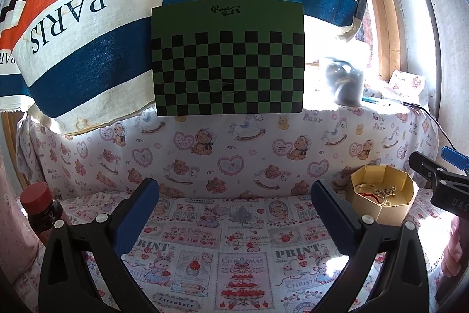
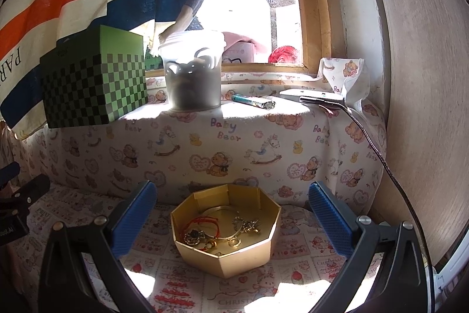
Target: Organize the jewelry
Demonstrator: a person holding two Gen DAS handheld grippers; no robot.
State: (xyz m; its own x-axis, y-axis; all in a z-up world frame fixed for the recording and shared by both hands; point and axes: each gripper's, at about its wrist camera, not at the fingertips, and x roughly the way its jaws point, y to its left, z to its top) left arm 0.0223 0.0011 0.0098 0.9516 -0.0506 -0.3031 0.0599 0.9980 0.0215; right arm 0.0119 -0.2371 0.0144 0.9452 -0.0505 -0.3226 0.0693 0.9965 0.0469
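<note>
A gold octagonal box (image 2: 234,257) sits on the printed cloth, directly ahead of my right gripper (image 2: 233,222), which is open with its blue pads either side of the box and not touching it. Inside lie a red cord bracelet (image 2: 202,223), a gold bangle (image 2: 222,210), a gold chain piece (image 2: 247,225) and a small ring (image 2: 234,242). In the left wrist view the same box (image 1: 384,210) stands to the right. My left gripper (image 1: 234,213) is open over bare cloth with nothing between its fingers. The right gripper (image 1: 433,175) shows at that view's right edge.
A green checkered box (image 1: 228,57) and a frosted cup (image 2: 193,75) stand on the raised ledge behind. A lighter (image 2: 253,101), a phone with a cable (image 2: 313,96) and a folded cloth (image 2: 346,75) lie there too. A red-capped bottle (image 1: 41,207) stands at the left. A hand (image 1: 453,251) shows at right.
</note>
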